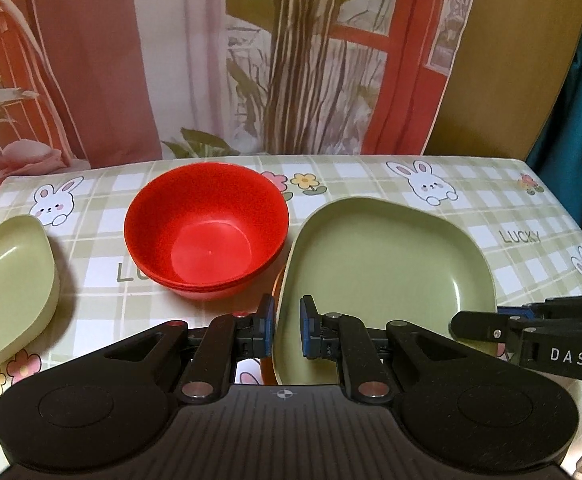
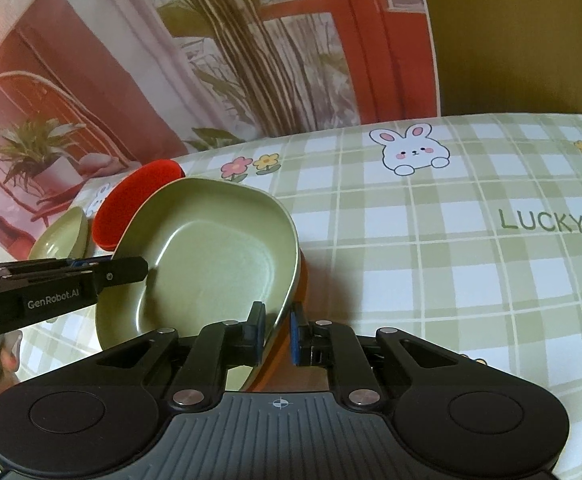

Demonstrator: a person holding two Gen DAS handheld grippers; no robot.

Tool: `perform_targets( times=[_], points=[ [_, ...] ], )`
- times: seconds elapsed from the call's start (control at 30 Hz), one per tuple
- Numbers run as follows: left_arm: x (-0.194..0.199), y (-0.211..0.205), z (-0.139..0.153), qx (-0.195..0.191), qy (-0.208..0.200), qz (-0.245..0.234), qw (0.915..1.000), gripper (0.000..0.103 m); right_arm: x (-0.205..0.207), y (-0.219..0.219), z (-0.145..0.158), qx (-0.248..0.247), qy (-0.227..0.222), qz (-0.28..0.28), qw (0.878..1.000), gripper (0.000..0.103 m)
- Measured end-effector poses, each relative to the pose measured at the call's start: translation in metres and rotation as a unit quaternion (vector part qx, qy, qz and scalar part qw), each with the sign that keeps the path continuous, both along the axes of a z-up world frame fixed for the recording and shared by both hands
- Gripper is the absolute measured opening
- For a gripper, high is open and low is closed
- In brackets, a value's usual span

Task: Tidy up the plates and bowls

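Observation:
A large green plate (image 1: 387,276) lies over the checked table with an orange plate (image 1: 276,294) nested under it; only the orange rim shows. My left gripper (image 1: 287,320) is shut on the plate's left rim, blue pads on either side. My right gripper (image 1: 475,322) comes in from the right and is shut on the opposite rim. In the right wrist view the green plate (image 2: 219,256) looks tilted. The right gripper (image 2: 278,328) pinches its near rim together with the orange plate (image 2: 303,276), and the left gripper (image 2: 131,270) holds the far side. Stacked red bowls (image 1: 207,232) stand to the left.
A small green dish (image 1: 7,288) sits at the table's left edge, beyond the red bowls (image 2: 131,196) in the right wrist view. The bunny-print tablecloth (image 2: 451,280) stretches to the right. A printed backdrop (image 1: 291,60) hangs right behind the table.

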State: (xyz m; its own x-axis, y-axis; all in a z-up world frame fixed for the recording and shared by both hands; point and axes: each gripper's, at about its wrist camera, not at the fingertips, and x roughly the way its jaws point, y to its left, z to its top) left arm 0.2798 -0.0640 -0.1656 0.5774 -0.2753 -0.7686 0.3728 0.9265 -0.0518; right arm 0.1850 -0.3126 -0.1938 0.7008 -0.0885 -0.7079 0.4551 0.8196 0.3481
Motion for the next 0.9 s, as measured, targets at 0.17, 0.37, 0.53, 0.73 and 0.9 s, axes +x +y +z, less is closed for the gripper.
perform_targets(
  times=[0.17, 0.37, 0.53, 0.73, 0.9],
  points=[
    [-0.001, 0.0, -0.003, 0.004, 0.003, 0.003, 1.0, 0.014, 0.001, 0.004, 0.001, -0.017, 0.005, 0.006, 1.0, 0.012],
    [-0.003, 0.0, -0.004, 0.009, 0.002, 0.004, 1.0, 0.014, 0.003, 0.009, 0.002, -0.035, 0.012, 0.014, 0.999, 0.015],
    [-0.003, 0.002, -0.005, 0.009, 0.001, 0.006, 0.9999, 0.014, 0.006, 0.013, 0.003, -0.045, 0.016, 0.019, 0.999, 0.02],
    [-0.004, 0.004, -0.004, 0.008, -0.003, 0.011, 0.9999, 0.014, -0.001, 0.01, 0.006, -0.051, 0.01, 0.009, 0.999, 0.023],
    [-0.005, 0.004, -0.005, 0.008, -0.003, 0.013, 0.9999, 0.014, -0.007, 0.003, 0.003, -0.04, 0.009, 0.002, 0.999, 0.028]
  ],
)
